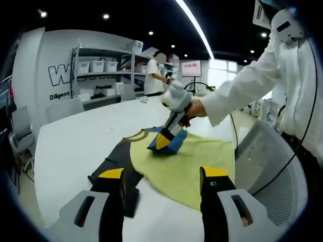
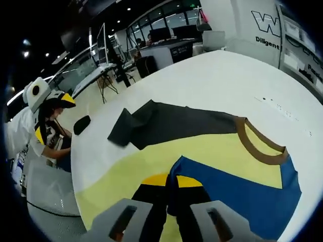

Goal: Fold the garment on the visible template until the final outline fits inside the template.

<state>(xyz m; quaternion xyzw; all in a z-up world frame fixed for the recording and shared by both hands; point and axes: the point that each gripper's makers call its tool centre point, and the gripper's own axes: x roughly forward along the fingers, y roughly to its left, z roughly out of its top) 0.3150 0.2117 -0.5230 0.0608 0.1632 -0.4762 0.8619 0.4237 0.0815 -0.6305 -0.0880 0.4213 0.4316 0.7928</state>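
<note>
Garment (image 2: 202, 146): a colour-block T-shirt lying flat on the white table (image 1: 86, 136). In the left gripper view it fills the centre of the frame, and in the right gripper view the lower middle.
Template: I cannot tell where its outline is, because no marking on the table is clear to me.
Left gripper (image 1: 162, 194): at the bottom of the left gripper view. Its jaws stand apart, nothing is between them, and it hovers near the closest edge of the shirt.
Dark sleeve (image 2: 128, 123): at the left centre of the right gripper view, black, with a small crease at its end.
Yellow panel (image 2: 151, 164): a wide band across the middle, soft knit, quite smooth.
Right gripper (image 2: 170, 184): at the bottom of the right gripper view. Its jaws are closed tight on the edge of the blue panel (image 2: 242, 189), and the yellow tips press on the cloth.
Collar (image 2: 255, 143): at the right, a brown ribbed ring.
Step in hand: in my judgement the right gripper carries the blue side over the shirt to make a fold.
How to do it well: lift low, pull the edge flat and straight, do not drag the layers below, and let the free gripper pin the yellow part so nothing slides.
</note>
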